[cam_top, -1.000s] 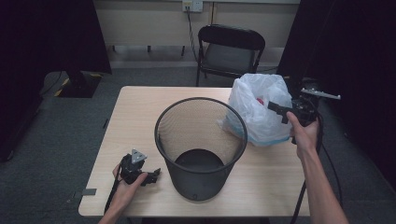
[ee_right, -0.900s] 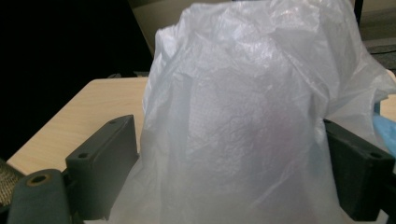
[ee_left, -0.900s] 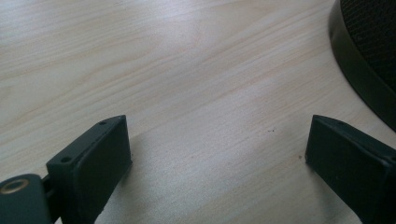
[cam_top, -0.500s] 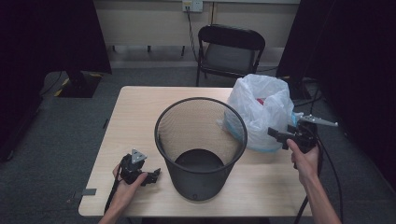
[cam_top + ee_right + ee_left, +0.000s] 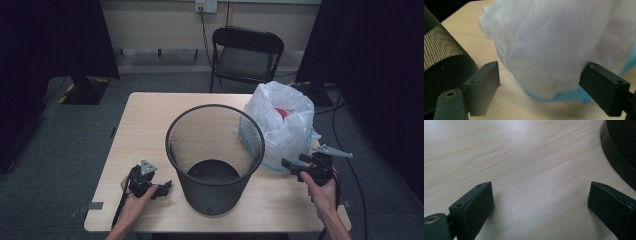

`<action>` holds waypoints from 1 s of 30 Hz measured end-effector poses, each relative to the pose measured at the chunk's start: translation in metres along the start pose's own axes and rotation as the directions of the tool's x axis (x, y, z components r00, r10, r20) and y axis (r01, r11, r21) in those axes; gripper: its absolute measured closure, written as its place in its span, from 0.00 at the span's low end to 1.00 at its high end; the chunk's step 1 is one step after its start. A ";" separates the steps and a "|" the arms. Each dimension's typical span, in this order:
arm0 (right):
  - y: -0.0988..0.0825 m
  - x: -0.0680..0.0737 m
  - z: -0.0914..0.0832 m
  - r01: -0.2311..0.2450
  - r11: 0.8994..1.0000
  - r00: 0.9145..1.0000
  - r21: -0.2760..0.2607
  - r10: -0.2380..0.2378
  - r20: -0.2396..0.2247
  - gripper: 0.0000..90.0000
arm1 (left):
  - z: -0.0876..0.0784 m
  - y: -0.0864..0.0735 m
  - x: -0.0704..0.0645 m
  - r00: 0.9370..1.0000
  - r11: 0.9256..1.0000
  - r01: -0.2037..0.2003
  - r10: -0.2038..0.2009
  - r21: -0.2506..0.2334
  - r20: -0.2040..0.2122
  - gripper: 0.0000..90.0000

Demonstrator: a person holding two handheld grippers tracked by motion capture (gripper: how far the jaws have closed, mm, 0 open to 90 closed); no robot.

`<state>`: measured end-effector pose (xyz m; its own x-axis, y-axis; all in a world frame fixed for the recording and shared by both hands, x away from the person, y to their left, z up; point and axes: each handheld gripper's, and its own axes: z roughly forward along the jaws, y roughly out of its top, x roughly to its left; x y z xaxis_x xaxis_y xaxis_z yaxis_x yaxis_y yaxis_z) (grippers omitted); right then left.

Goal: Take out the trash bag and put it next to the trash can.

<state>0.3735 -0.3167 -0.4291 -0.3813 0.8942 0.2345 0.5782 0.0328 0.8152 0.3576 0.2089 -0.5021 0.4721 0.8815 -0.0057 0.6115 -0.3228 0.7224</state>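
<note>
— Desk (image 5: 150,120) room first: where's the open ground?

— Far left corner and the whole left half of the light wood top are bare. A black mesh wastebasket (image 5: 215,155) stands near the middle, toward the near edge, and a white plastic bag (image 5: 285,125) sits just beside it on the right, close to the right edge.

— And the left hand-held gripper (image 5: 162,189)?

— Down at the near-left, low on the wood next to the basket's base. In the left gripper view its jaws stand wide apart with only bare wood grain between them, and the basket's dark bottom rim (image 5: 616,162) curves past at upper right.

— The right one?

— The right hand-held gripper (image 5: 287,164) is held near the right edge, pointing left at the bag's lower part. In the right gripper view its jaws are spread wide, the bag (image 5: 554,50) bulging beyond them and blurred; I can't tell if they touch it. The basket's mesh wall (image 5: 444,62) is on that view's left.

— Contents?

— Basket looks empty, its dark floor visible. The bag's mouth is open, with something red (image 5: 281,113) inside; I can't make it out.

— Head count?

— One basket, one bag, two grippers, and one black folding chair (image 5: 247,52) beyond the far edge.
</note>
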 end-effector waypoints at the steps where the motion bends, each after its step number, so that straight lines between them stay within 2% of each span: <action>1: -0.003 -0.001 0.000 -0.004 1.000 1.000 -0.004 0.004 -0.002 0.18 | 0.000 0.000 0.000 1.000 1.000 0.001 -0.001 -0.001 -0.001 0.07; 2: -0.007 -0.001 -0.001 -0.019 1.000 1.000 0.001 0.019 -0.011 0.18 | 0.000 0.000 0.000 1.000 1.000 -0.001 0.001 0.001 -0.001 0.07; 11: -0.034 -0.002 0.011 -0.007 0.996 1.000 0.085 0.005 0.015 0.19 | -0.001 -0.001 -0.002 1.000 1.000 0.004 -0.004 0.004 -0.008 0.07; 13: -0.040 0.000 0.017 0.021 0.993 0.999 0.119 -0.025 0.030 0.19 | -0.001 -0.001 -0.002 1.000 1.000 0.007 -0.006 0.003 -0.005 0.07; 16: -0.048 0.002 0.024 0.035 0.985 0.998 0.167 -0.043 0.046 0.19 | -0.001 -0.001 -0.002 1.000 1.000 0.006 -0.006 0.002 -0.005 0.07; 19: -0.051 0.005 0.028 0.069 0.981 0.992 0.182 -0.086 0.088 0.19 | -0.001 -0.001 -0.002 1.000 1.000 0.006 -0.006 0.002 -0.005 0.07; 20: -0.052 0.005 0.031 0.074 0.981 0.990 0.181 -0.094 0.107 0.19 | -0.001 -0.001 -0.002 1.000 1.000 0.006 -0.006 0.002 -0.005 0.07; 22: -0.055 0.006 0.036 0.074 0.975 0.987 0.212 -0.101 0.122 0.18 | -0.001 -0.001 -0.002 1.000 1.000 0.006 -0.006 0.002 -0.005 0.07; 23: -0.057 0.008 0.038 0.092 0.974 0.983 0.207 -0.122 0.136 0.18 | -0.001 -0.001 -0.002 1.000 1.000 0.008 -0.007 0.002 -0.005 0.07; 26: -0.058 0.012 0.040 0.108 0.973 0.977 0.206 -0.142 0.160 0.17 | -0.001 -0.001 -0.003 1.000 1.000 0.009 -0.009 0.002 -0.006 0.07; 28: -0.061 0.015 0.042 0.139 0.969 0.968 0.202 -0.176 0.176 0.14 | -0.001 -0.001 -0.003 1.000 1.000 0.009 -0.009 0.002 -0.005 0.07; 30: -0.062 0.016 0.042 0.133 0.972 0.968 0.193 -0.169 0.183 0.14 | -0.001 -0.001 -0.003 1.000 1.000 0.009 -0.009 0.002 -0.005 0.06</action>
<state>0.3619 -0.2856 -0.4982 -0.3351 0.9422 -0.0078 0.6507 0.2374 0.7213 0.3550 0.2070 -0.5021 0.4635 0.8860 -0.0089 0.6172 -0.3156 0.7208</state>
